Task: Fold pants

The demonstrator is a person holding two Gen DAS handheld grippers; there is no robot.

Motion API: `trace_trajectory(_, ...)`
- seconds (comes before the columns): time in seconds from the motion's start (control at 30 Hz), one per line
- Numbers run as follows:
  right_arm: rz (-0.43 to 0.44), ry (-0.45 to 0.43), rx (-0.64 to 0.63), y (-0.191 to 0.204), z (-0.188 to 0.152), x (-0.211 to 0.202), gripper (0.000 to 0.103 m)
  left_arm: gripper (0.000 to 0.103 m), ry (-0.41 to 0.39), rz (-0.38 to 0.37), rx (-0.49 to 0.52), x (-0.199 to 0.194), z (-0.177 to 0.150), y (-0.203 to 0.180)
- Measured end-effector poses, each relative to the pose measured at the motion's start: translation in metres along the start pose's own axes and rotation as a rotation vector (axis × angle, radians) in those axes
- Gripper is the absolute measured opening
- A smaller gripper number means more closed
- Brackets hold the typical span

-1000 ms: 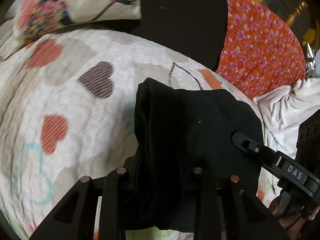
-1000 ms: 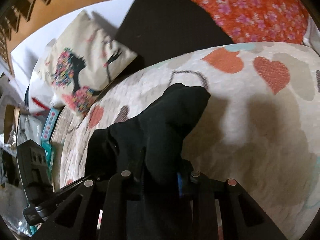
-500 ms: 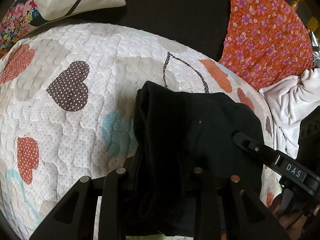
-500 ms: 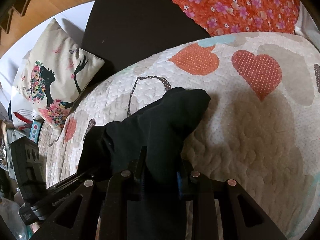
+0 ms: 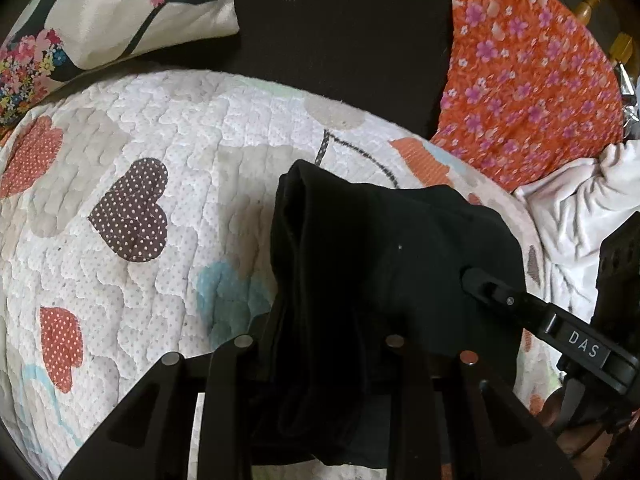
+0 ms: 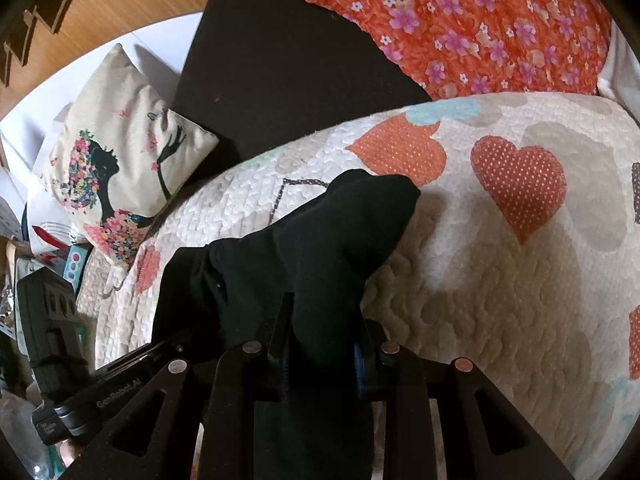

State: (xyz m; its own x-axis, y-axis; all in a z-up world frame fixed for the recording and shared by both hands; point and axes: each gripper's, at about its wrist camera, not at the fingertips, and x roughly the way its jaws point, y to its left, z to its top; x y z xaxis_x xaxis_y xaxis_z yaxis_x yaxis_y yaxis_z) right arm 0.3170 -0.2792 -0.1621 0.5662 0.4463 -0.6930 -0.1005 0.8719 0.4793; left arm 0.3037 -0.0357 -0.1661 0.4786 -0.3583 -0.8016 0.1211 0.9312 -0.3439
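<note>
The black pants [image 5: 380, 240] hang as a folded bundle just above the heart-print quilt [image 5: 160, 160]. My left gripper [image 5: 320, 344] is shut on their near left edge, and the cloth covers its fingertips. In the left wrist view the right gripper's finger [image 5: 500, 296] bites into the bundle's right side. The right wrist view shows the pants [image 6: 320, 240] running forward out of my right gripper [image 6: 320, 344], which is shut on them. There the left gripper's body [image 6: 100, 400] shows at the lower left, its tip under the cloth.
A printed cushion [image 6: 120, 152] lies at the quilt's far left. A black panel [image 5: 340, 32] and an orange floral cover [image 5: 540, 80] border the far side. Crumpled white cloth [image 5: 572, 208] lies to the right. Bare quilt [image 6: 520, 280] stretches right of the pants.
Both grippers have carried the pants across the quilt toward the black panel and a little lower. Both grips are unchanged.
</note>
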Motion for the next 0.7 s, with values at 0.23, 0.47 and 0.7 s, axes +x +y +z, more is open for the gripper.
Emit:
trace_trajectory(0.23, 0.001, 0.014, 0.036, -0.018, -0.003, 0.015, 0.029, 0.041, 0.014, -0.061, -0.067, 0.012, -0.003, 0.021)
trace_trajectory(0.47, 0.063, 0.017, 0.157, -0.051, -0.009, 0.023, 0.052, 0.058, 0.047, -0.241, -0.28, 0.023, -0.012, 0.062)
trace_trajectory(0.7, 0.046, -0.016, 0.187, -0.052, -0.012, 0.003, 0.058, 0.058, 0.046, -0.311, -0.4, 0.017, -0.021, 0.083)
